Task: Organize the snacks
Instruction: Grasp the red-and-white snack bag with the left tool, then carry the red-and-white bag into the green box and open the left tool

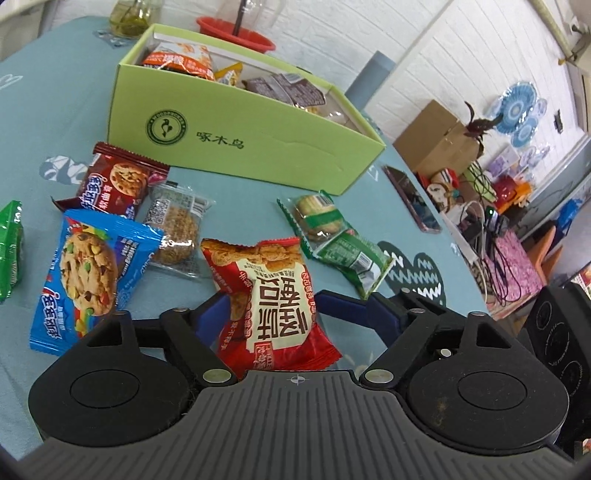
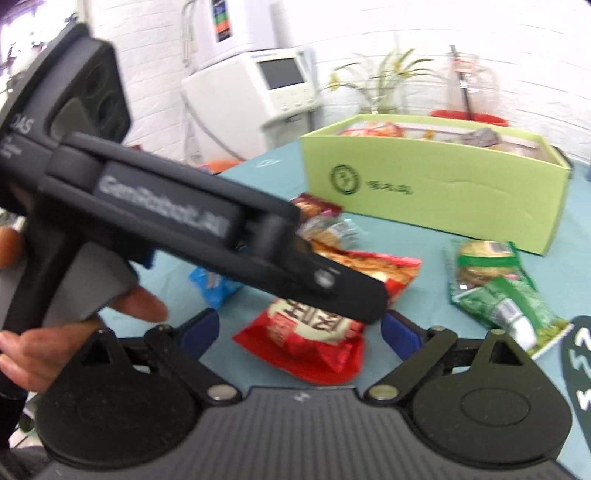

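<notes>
A red snack packet lies flat on the blue tablecloth between the blue pads of my left gripper, which is open around it without squeezing it. In the right wrist view the left gripper's fingers hang over the same red packet. My right gripper is open wide just behind it and holds nothing. The light green box stands farther back with several packets inside. Loose on the cloth lie a blue cookie packet, a dark red one, a clear one and green ones.
A phone lies near the table's right edge. A red bowl and a glass jar stand behind the box. Another green packet sits at the far left. A person's hand holds the left gripper's handle.
</notes>
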`<action>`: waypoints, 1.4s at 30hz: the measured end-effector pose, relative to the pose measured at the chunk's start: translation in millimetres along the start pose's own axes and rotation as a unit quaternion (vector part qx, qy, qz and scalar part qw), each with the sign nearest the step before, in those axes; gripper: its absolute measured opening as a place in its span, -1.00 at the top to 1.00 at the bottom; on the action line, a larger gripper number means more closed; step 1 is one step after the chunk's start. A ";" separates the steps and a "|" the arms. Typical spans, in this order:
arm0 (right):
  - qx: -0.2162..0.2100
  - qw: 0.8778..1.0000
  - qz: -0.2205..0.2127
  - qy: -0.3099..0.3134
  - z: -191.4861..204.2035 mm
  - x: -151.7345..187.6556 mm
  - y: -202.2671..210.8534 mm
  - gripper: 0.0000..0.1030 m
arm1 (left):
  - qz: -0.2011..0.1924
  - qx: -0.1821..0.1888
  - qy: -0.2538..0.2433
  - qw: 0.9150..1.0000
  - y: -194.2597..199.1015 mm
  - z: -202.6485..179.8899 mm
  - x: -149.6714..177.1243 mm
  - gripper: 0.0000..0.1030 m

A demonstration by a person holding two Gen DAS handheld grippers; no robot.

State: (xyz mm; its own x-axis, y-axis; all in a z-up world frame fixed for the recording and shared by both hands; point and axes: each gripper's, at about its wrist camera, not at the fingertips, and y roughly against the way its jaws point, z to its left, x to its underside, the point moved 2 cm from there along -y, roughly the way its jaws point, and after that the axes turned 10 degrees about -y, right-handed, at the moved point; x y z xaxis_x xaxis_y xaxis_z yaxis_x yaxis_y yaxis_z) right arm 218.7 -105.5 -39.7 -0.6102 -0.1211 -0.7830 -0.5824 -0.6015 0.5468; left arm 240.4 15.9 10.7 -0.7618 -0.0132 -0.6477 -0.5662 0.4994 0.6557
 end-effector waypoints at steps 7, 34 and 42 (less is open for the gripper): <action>0.006 1.000 0.010 -0.002 -5.0 0.1 -2.2 -0.82 | 0.006 -0.008 -0.001 1.000 -5.0 0.7 1.8 -0.38; 0.051 0.988 -0.128 0.075 -21.5 -143.6 -19.3 -0.39 | -0.108 -0.012 -0.039 0.993 -4.3 9.2 -150.2 0.28; 0.056 0.994 -0.084 0.042 -77.4 -195.5 -95.6 -0.36 | -0.086 -0.033 -0.005 0.996 -65.4 60.9 -203.3 0.16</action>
State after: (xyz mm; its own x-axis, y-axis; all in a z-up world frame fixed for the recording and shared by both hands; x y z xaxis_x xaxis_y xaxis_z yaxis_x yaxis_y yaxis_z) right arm 435.2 -85.4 38.1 -0.4542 -0.0944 -0.8859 -0.7316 -0.5279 0.4314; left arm 451.4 38.6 75.8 -0.6488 -0.0856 -0.7561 -0.7080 0.4322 0.5585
